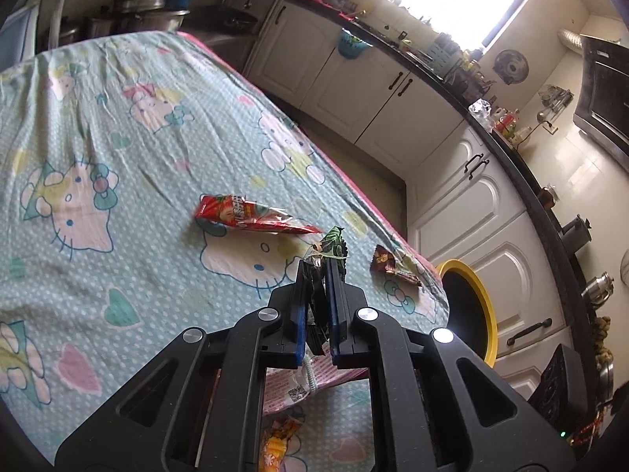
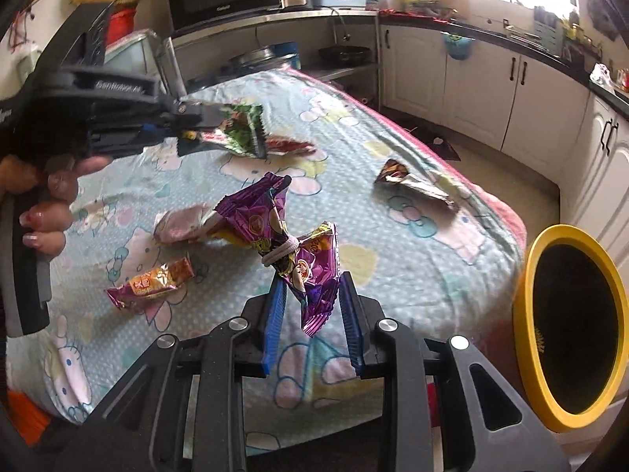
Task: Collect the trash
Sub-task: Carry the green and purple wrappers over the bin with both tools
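Left wrist view
Left hand-held gripper point(image 1: 323, 271): closed on a green wrapper point(image 1: 332, 246), which is held above the desk point(image 1: 118, 126).
Red wrapper point(image 1: 251, 216): lying flat on the cloth, beyond the fingertips.
Brown wrapper point(image 1: 393, 265): seen near the desk's edge, close to the yellow bin point(image 1: 477, 295).

Right wrist view
Right hand-held gripper point(image 2: 312, 299): clamped on a purple wrapper point(image 2: 275, 232), whose lower end is pinched between the blue pads point(image 2: 275, 314).
Rubber band point(image 2: 279, 253): wound round the wrapper's middle.
Small orange packet point(image 2: 151, 283): left lying on the cloth, at the left.
Handling: foil film is judged light, crinkly and slippery; a crumpled or knotted part is best pinched.
Bin: open mouth seen beside the desk, at the right.
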A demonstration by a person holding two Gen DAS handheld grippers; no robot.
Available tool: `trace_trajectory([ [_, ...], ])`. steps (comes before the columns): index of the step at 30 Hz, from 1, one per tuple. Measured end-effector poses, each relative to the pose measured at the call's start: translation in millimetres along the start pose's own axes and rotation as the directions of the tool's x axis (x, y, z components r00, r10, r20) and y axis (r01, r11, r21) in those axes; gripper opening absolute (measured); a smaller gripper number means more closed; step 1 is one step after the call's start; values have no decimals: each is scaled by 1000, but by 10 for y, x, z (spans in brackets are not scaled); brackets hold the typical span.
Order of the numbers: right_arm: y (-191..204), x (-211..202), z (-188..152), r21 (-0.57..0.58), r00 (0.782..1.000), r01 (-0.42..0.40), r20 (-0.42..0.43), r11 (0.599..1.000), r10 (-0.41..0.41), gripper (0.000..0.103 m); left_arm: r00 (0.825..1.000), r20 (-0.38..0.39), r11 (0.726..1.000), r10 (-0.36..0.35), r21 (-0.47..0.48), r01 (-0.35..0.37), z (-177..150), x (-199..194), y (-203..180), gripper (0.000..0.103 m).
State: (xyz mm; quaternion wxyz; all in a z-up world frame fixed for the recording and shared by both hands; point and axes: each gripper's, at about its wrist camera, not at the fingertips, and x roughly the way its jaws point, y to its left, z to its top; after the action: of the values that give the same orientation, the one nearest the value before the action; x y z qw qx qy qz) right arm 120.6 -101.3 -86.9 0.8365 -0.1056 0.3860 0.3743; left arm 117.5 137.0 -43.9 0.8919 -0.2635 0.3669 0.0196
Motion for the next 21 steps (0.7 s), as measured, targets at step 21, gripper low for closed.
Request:
trace_trajectory([
  [21, -473, -396, 135, 108, 993, 69, 90, 992, -79, 26, 999, 38, 994, -27, 109, 23, -5, -57, -522, 5],
])
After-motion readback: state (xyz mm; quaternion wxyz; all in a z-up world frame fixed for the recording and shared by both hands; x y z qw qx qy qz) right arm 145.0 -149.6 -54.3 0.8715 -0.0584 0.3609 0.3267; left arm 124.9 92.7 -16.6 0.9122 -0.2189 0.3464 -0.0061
